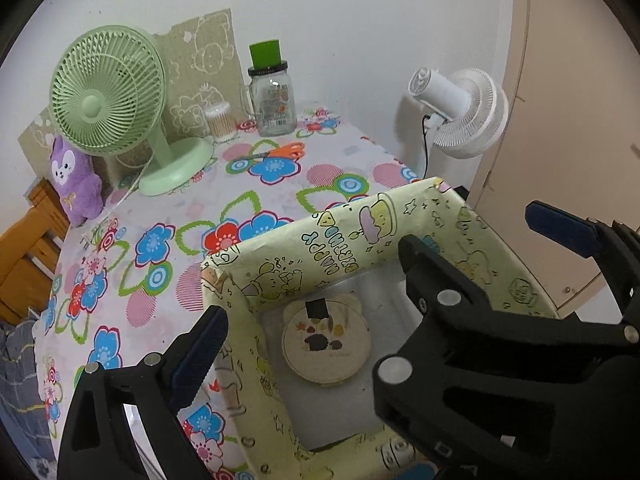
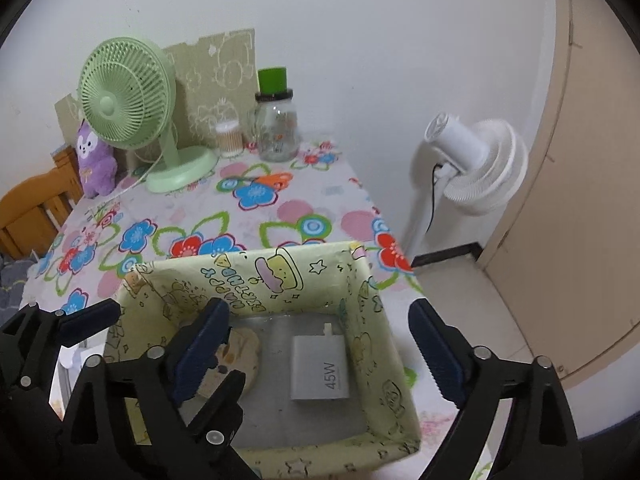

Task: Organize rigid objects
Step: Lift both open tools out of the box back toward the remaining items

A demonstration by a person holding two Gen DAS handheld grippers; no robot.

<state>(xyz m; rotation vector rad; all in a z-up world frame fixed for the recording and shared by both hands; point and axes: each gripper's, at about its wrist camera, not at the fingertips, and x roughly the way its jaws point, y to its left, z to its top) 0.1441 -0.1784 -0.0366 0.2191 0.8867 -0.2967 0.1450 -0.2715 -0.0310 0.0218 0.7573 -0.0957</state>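
I hold both tongs tilted downward over the box (image 2: 276, 280), a pale yellow-green one with cartoon drawings, standing at the near corner of the bench (image 2: 256, 220).

My left tongs (image 1: 312, 292) are spread wide with nothing between the pads; one finger hangs outside the box's left wall, the other above its inside. My right tongs (image 2: 316, 344) are spread wide too, empty, straddling the box from above, the left finger over its inside and the right finger outside the right wall. In the left wrist view the right tongs show as a big black frame on the right, over the box's right half.

Inside the box, on its grey bottom, lie two things: a round cream compact (image 1: 326, 340) with a small printed picture on the lid, toward the left, and a white 45W charger (image 2: 320, 368) to its right, flat, prongs toward the far wall. They lie apart.

The bench wears a cloth with big bright flowers. At its far edge, by the white wall, stand a green fan (image 1: 108, 92), a purple plush toy (image 1: 74, 180), a cotton swab tub (image 1: 220, 120) and a glass jar (image 1: 272, 104) with a green cap on top. Orange scissors (image 1: 276, 152) lie in front of the jar. A white fan (image 2: 472, 160) stands on the floor to the right, beside a beige door (image 2: 580, 160).
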